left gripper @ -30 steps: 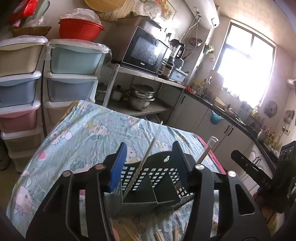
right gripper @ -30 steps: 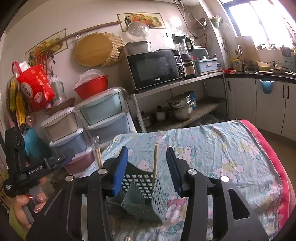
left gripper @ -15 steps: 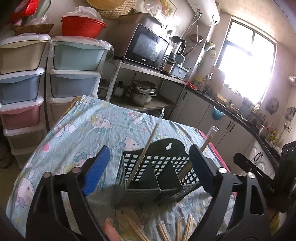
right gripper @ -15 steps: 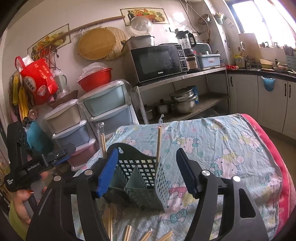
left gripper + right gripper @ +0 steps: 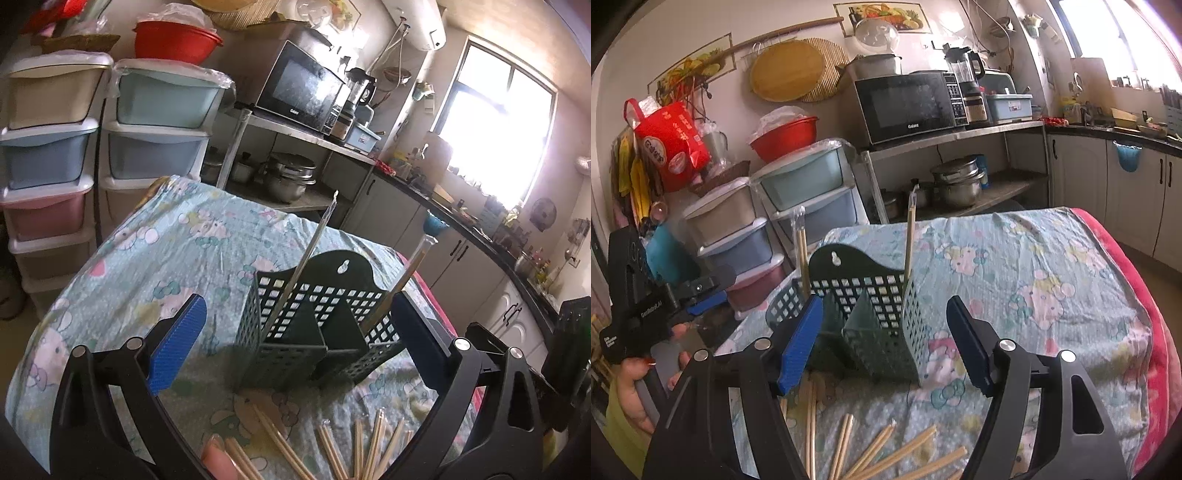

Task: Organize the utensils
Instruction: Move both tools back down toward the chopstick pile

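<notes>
Small kitchen, daylight from a bright window (image 5: 495, 107) blowing out the right side. Table with a light-blue cartoon-print cloth (image 5: 1034, 258), red edge on its far side. Stacked pastel plastic drawers (image 5: 155, 122) against the wall, red basin (image 5: 173, 37) on top. Metal shelf rack (image 5: 960, 133) holds a black microwave (image 5: 908, 105) and blender; steel pots (image 5: 956, 181) below. White base cabinets (image 5: 1126, 184), dark countertop.
</notes>
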`<state>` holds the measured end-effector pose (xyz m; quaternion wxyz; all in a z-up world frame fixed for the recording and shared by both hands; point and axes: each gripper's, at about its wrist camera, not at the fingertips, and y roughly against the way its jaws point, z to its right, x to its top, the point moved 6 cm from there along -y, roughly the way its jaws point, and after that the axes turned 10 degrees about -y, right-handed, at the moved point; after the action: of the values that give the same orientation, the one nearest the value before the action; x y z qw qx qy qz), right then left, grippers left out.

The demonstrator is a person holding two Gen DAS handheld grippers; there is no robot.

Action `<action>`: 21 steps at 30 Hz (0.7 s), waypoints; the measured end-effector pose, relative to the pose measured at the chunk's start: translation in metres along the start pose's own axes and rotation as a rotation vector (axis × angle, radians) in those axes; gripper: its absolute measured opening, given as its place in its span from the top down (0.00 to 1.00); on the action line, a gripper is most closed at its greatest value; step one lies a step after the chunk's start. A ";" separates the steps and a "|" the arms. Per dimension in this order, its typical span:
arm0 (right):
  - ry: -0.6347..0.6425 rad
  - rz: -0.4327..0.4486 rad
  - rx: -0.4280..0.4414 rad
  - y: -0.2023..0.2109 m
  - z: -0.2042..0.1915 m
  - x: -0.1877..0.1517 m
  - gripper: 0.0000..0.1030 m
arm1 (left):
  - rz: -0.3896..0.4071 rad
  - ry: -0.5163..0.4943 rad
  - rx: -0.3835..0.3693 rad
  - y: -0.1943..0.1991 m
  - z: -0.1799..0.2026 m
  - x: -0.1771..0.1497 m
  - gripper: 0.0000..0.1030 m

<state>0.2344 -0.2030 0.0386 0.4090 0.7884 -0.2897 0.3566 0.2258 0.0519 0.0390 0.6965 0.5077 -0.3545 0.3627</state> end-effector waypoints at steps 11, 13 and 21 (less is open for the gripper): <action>0.002 -0.039 0.001 0.004 0.001 -0.019 0.35 | -0.042 0.014 0.010 0.004 -0.002 -0.023 0.11; 0.003 -0.045 0.002 0.005 0.001 -0.022 0.35 | -0.054 0.016 0.012 0.004 -0.002 -0.027 0.11; 0.005 -0.070 0.005 0.006 0.001 -0.033 0.35 | -0.093 0.026 0.028 0.004 -0.004 -0.046 0.11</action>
<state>0.2110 -0.2016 0.0140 0.4200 0.7981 -0.2600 0.3450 0.2001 0.0496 0.0003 0.7099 0.5285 -0.3166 0.3412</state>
